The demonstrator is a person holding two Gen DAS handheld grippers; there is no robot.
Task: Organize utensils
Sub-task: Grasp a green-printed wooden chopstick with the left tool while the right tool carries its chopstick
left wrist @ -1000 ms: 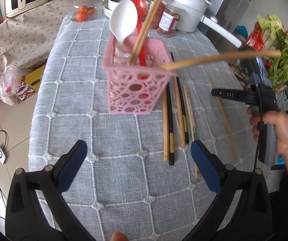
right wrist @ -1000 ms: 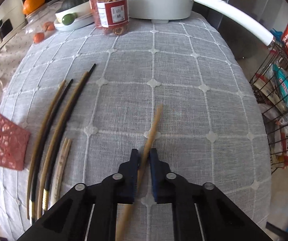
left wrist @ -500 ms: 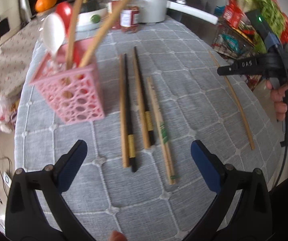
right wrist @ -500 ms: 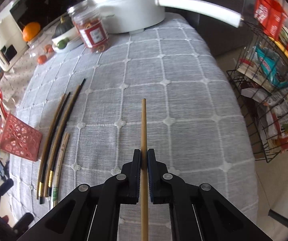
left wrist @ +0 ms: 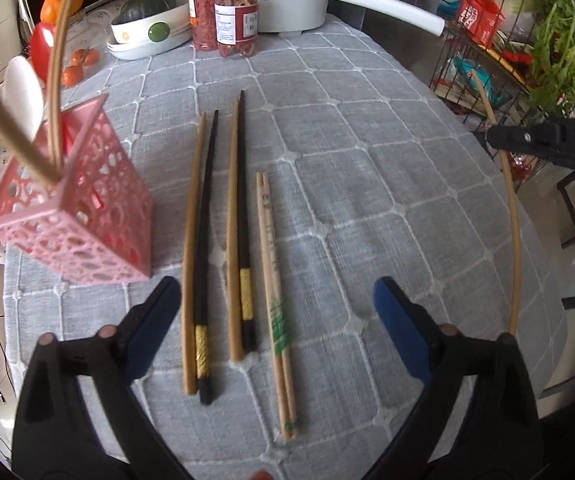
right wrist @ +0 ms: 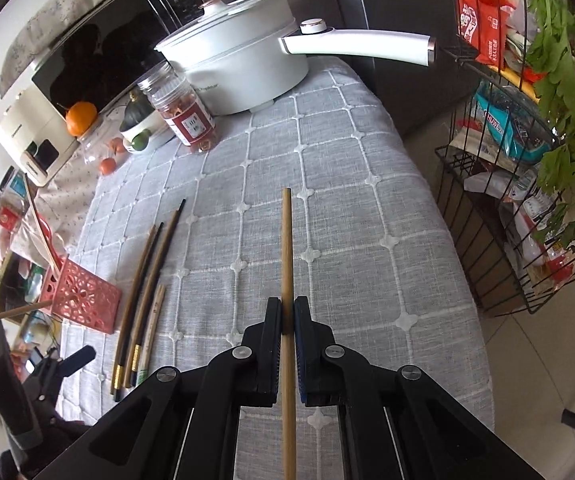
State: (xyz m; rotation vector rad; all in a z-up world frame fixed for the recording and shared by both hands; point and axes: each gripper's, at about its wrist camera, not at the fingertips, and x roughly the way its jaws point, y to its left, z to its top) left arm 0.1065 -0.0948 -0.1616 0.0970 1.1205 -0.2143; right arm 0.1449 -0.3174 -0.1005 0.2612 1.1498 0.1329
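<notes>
tablecloth [left wrist: 367, 184]: woven cloth, matt | chopstick [right wrist: 286, 248]: smooth wood

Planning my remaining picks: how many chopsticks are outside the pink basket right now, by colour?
brown chopsticks on the cloth: 2
black gold-banded chopsticks on the cloth: 2
pale green-printed chopsticks on the cloth: 2
light wooden chopstick in the right gripper: 1
Total: 7

My holder [left wrist: 83, 216] is pink lattice; cloth [left wrist: 367, 184] grey, white-checked; chopsticks [left wrist: 203, 248] brown and black, gold-banded; pot [right wrist: 239, 64] white.
</notes>
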